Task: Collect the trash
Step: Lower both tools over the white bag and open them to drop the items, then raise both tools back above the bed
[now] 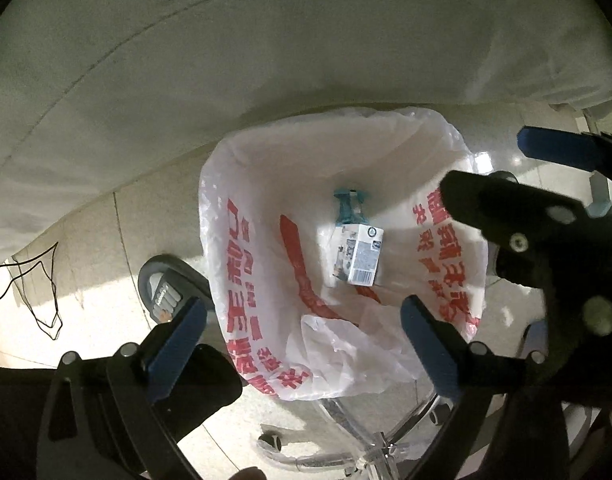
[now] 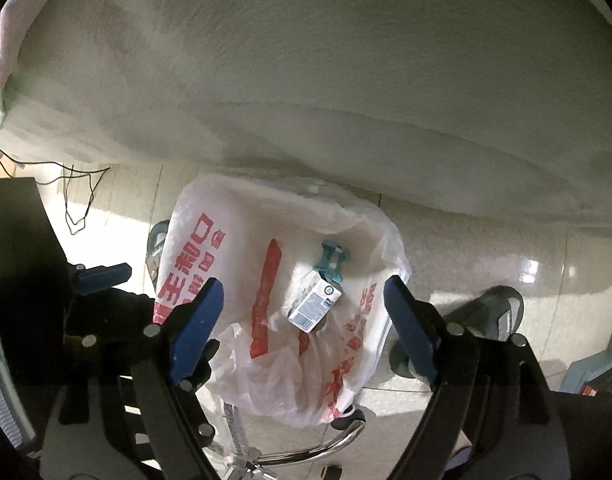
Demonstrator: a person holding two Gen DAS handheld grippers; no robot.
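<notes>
A white plastic bag point(image 1: 266, 208) with red print lines a bin and hangs open below both grippers; it also shows in the right wrist view point(image 2: 242, 256). Inside lie a small white carton point(image 1: 359, 258) and a teal piece point(image 1: 347, 204); both show in the right wrist view, the carton point(image 2: 313, 306) and the teal piece point(image 2: 331, 260). My left gripper point(image 1: 304, 336) is open and empty above the bag's near rim. My right gripper point(image 2: 304, 320) is open and empty above the bag. The right gripper also shows at the right of the left wrist view point(image 1: 485, 164).
A white bedsheet point(image 1: 226, 60) hangs over the far side. A grey shoe point(image 1: 166, 284) stands left of the bag, another point(image 2: 485, 312) to the right. A chrome chair base point(image 1: 365, 444) with castors sits under the bag. A thin black wire point(image 1: 38, 296) lies on the tiled floor.
</notes>
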